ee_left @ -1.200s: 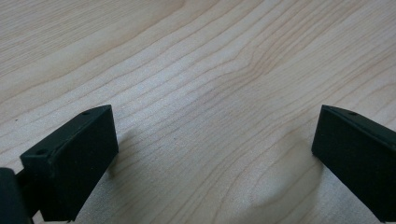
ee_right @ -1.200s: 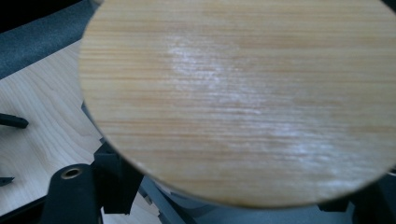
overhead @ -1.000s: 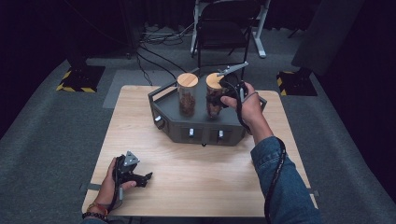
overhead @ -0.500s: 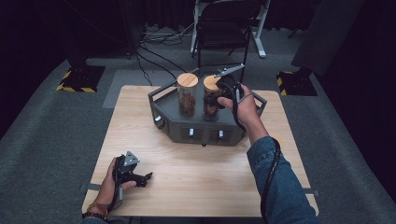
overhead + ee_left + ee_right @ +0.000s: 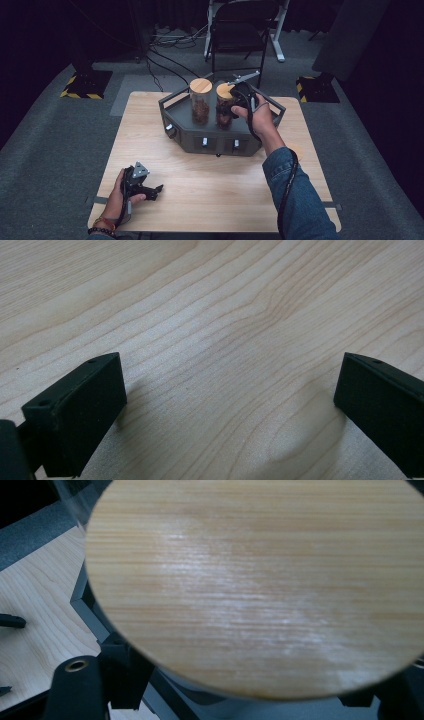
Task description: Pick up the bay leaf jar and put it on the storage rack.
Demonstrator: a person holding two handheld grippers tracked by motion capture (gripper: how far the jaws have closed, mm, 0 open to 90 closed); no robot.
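Observation:
Two clear jars with brown contents and round wooden lids stand side by side on a dark grey tray (image 5: 220, 137) at the back of the wooden table. My right gripper (image 5: 235, 97) is at the top of the right jar (image 5: 223, 114), beside the left jar (image 5: 201, 102). In the right gripper view the wooden lid (image 5: 260, 580) sits close up, and the right gripper (image 5: 235, 695) has its jaws spread wide on either side of it. My left gripper (image 5: 156, 191) rests open on bare wood near the front left corner, and the left gripper (image 5: 230, 410) holds nothing.
The tray has knobs on its front face (image 5: 205, 142) and raised rails around its rim. A small tan disc (image 5: 298, 151) lies on the table by the right sleeve. A dark chair (image 5: 240, 30) and floor cables lie beyond the table.
My right gripper has moved left and down from beside the right jar onto its lid. The left gripper has stayed where it was.

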